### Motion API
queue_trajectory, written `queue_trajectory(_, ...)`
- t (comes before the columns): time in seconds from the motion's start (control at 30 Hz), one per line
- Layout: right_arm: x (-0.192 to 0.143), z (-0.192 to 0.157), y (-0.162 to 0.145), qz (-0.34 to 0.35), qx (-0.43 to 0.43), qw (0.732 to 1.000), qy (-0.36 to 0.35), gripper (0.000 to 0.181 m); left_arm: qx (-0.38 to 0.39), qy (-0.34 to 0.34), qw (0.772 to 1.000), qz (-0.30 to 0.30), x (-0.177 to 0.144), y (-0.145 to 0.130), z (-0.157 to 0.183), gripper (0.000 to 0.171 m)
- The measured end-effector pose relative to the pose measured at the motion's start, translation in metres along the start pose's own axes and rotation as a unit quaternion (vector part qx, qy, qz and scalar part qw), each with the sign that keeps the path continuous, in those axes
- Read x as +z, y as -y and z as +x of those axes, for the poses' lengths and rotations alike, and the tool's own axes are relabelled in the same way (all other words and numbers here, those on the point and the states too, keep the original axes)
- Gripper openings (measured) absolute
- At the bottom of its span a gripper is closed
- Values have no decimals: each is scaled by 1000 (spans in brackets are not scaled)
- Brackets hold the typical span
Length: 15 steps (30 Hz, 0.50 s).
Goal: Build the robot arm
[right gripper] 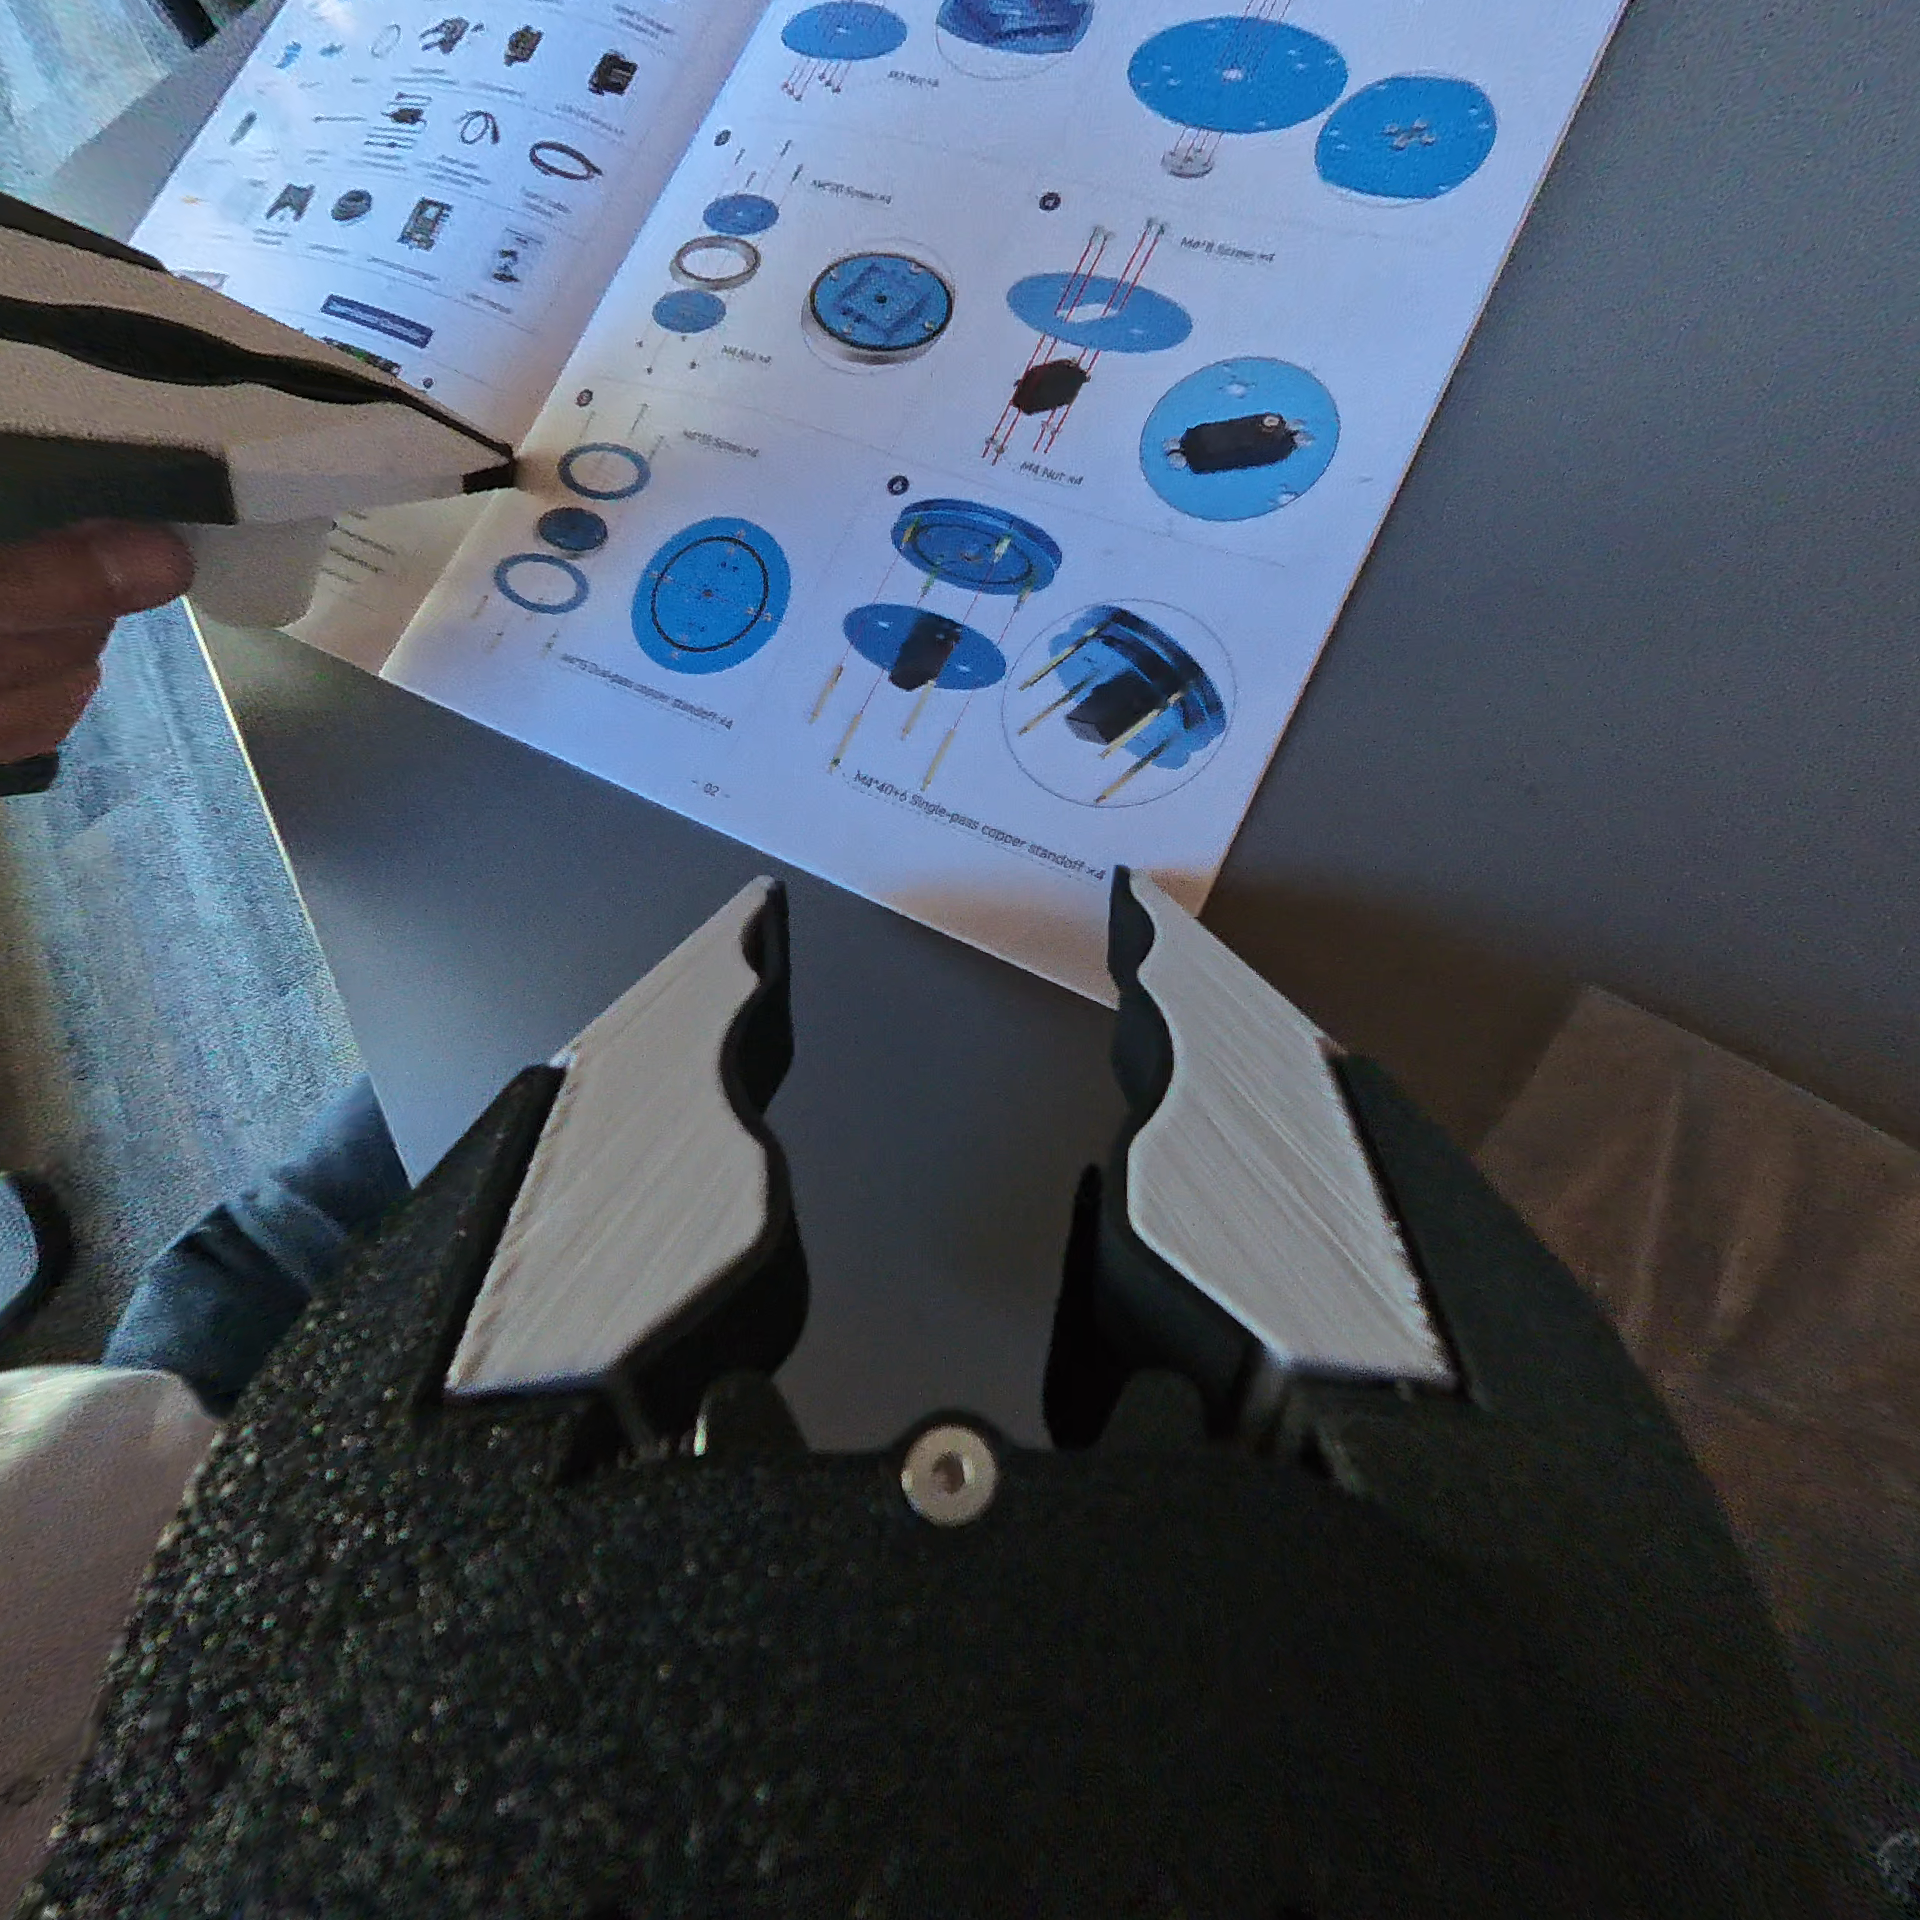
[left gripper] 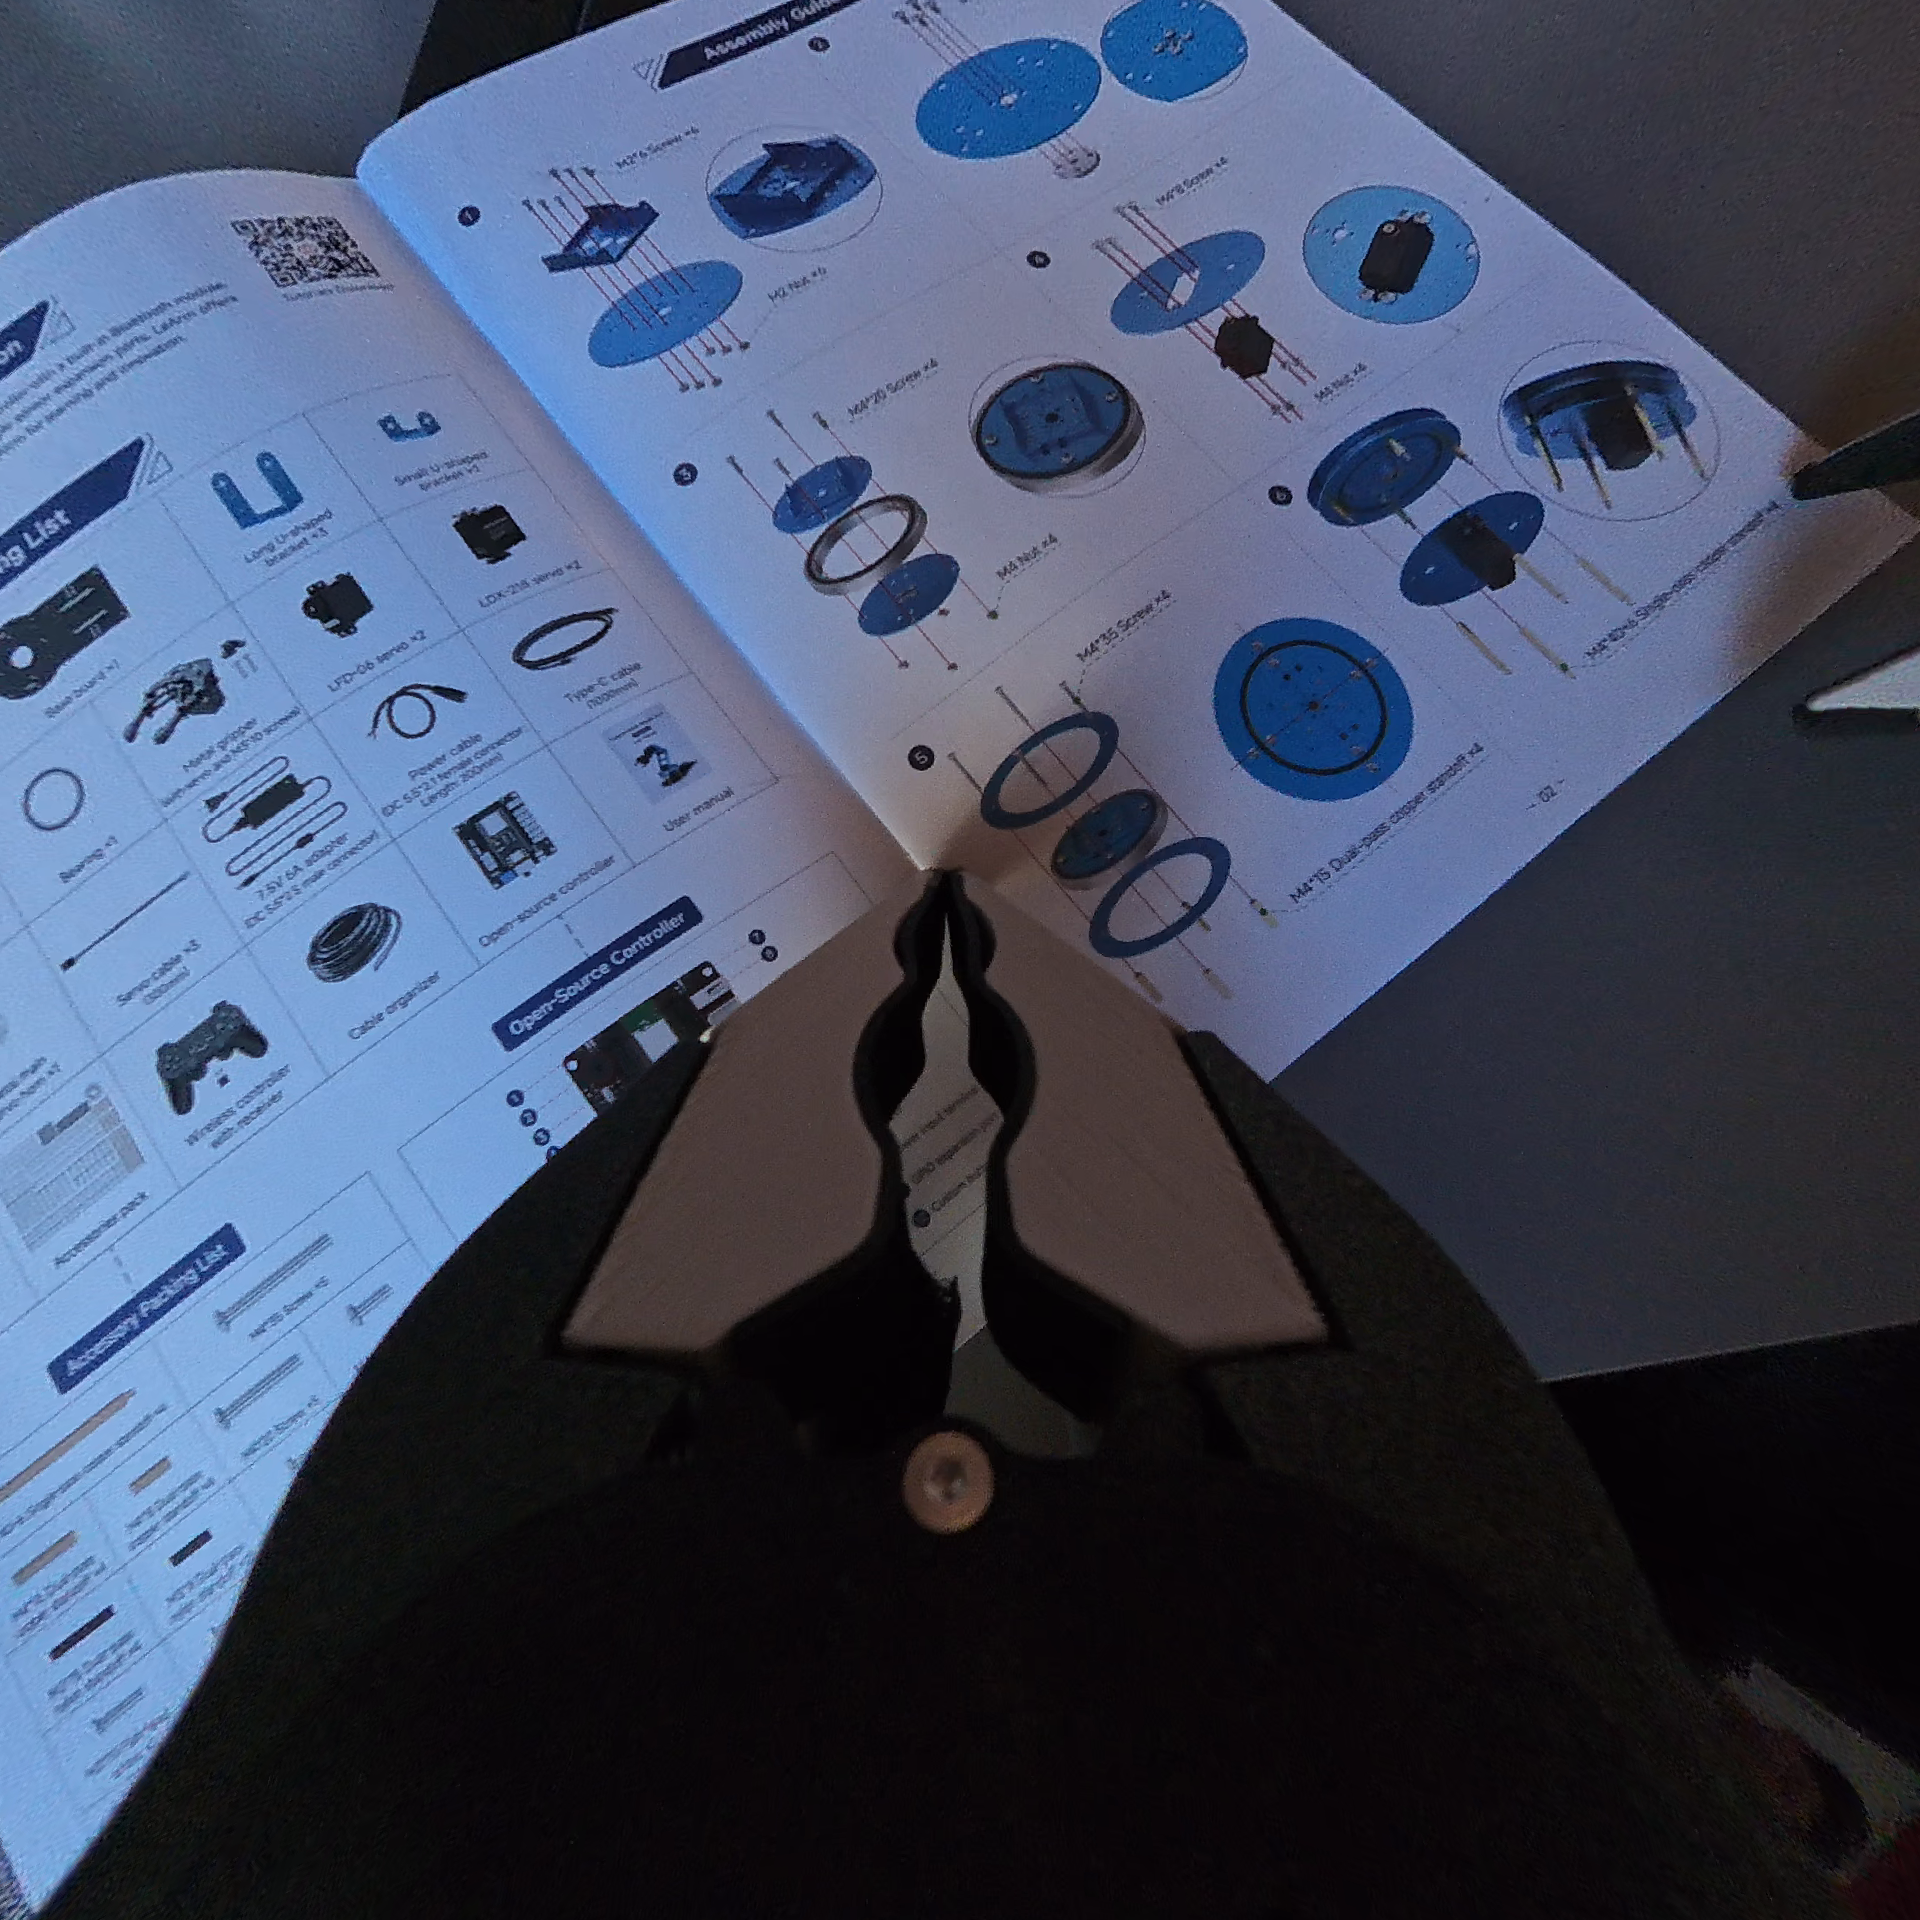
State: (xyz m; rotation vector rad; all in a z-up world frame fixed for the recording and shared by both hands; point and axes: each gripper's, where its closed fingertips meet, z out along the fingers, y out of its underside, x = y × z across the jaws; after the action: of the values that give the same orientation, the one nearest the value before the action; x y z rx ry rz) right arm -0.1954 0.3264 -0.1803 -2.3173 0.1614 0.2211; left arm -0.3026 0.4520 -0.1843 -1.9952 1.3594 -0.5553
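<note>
Right now the left gripper (left gripper: 948,883) has its two fingers pressed together, tips meeting at the fold of an open booklet (left gripper: 935,436) near its bottom edge. Whether the tips pinch a sheet or only press on the paper cannot be told. In the right wrist view the same gripper (right gripper: 499,476) comes in from nine o'clock, its point touching the fold, with a bare hand (right gripper: 62,623) behind it at the left edge.

The booklet lies open and flat on a grey table (left gripper: 1558,1143). Its left page (left gripper: 312,727) carries a grid of small part pictures with a square code at the top; its right page (left gripper: 1195,468) shows blue discs, rings and screws in numbered drawings.

Meanwhile the right gripper (right gripper: 948,883) has its fingers well apart and holds nothing. Bare grey table (right gripper: 914,1143) shows between them. The finger at one o'clock sits just beside the near corner of the booklet's (right gripper: 1039,416) right page; whether it touches the paper cannot be told. In the left wrist view the right gripper's tips (left gripper: 1860,582) peek in at three o'clock, at the outer edge of that page.

A brown surface (right gripper: 1714,1247) lies at four o'clock in the right wrist view, and a grey floor (right gripper: 135,935) with a blue sleeve (right gripper: 260,1247) at eight o'clock.
</note>
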Motion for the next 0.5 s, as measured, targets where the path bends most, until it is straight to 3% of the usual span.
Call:
queue_trajectory(0.13,2,2,3,-8,4,1000,-29,61,6,-5,1000,11,0,0,0,0)
queue_trajectory(0.37,8,8,0,-14,8,990,-140,72,37,-48,998,19,-1,0,1,0)
queue_trajectory(0.5,10,6,2,-11,24,987,-159,69,39,-74,996,28,-1,0,1,0)
